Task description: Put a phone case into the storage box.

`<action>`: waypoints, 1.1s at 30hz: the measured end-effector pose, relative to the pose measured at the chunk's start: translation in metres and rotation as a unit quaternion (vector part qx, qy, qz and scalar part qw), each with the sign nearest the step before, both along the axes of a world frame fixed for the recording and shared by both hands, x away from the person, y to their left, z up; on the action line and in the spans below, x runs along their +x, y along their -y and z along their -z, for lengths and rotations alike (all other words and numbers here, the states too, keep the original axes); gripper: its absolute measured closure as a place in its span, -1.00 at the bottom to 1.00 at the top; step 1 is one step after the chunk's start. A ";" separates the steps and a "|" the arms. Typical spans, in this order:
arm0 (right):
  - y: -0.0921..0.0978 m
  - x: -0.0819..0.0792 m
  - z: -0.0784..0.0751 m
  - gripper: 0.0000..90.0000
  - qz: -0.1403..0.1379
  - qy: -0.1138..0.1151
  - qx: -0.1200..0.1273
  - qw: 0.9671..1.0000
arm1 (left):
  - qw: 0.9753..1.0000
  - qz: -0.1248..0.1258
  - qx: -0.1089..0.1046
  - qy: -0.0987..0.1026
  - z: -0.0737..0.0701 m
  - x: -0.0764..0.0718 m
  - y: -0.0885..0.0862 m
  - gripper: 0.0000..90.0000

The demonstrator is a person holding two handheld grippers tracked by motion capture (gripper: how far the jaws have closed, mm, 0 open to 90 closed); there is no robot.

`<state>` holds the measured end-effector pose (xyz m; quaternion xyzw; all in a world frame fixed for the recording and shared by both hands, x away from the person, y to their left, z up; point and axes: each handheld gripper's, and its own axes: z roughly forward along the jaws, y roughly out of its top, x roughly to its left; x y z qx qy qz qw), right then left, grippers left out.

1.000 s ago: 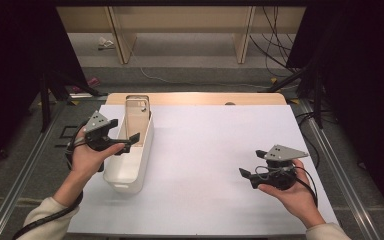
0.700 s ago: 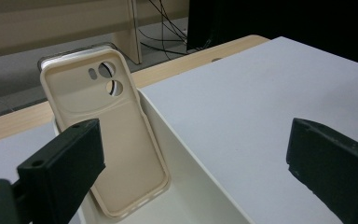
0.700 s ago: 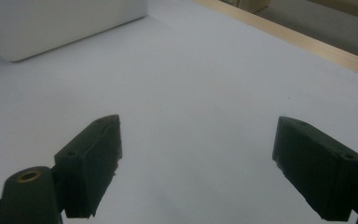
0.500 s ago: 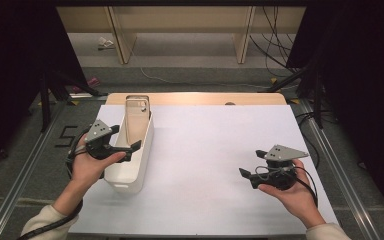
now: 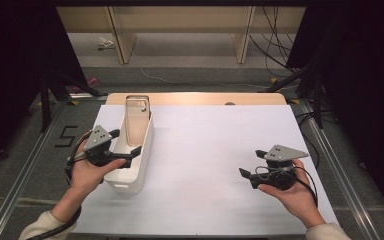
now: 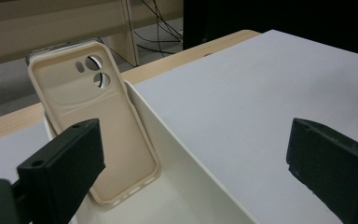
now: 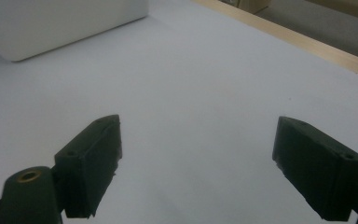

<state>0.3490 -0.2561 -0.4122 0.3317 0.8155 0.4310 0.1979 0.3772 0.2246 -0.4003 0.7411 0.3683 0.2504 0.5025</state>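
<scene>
Cream phone case [image 6: 93, 126] leans upright at the bin's [image 5: 141, 159] far end, 12 o'clock of the left gripper's [image 5: 128, 149] wide-open, empty fingers [image 6: 65, 163]; right gripper [image 5: 247, 169], also wide open and empty, sits well apart.

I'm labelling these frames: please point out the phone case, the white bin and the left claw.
phone case [image 6: 86, 126], left gripper view, on its inner back panel.
white bin [image 5: 130, 184], high view, on its near outer wall.
left claw [image 5: 125, 150], high view, midway between its fingertips.

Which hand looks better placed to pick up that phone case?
Probably the left: the left gripper hangs open over the white bin holding the phone case. The right gripper is far across the table.
</scene>
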 end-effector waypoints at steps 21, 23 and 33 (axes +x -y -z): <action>0.000 0.000 0.000 -0.63 -0.001 -0.001 -0.001 1.000 | 1.000 0.011 0.003 -0.002 0.011 -0.019 -0.001 -0.92; 0.000 0.000 0.000 -0.63 0.000 0.000 0.000 1.000 | 1.000 0.012 0.002 -0.001 0.012 -0.020 -0.001 -0.92; 0.000 0.000 0.000 -0.63 0.000 0.000 0.000 1.000 | 1.000 0.014 0.006 0.002 0.014 -0.025 -0.003 -0.92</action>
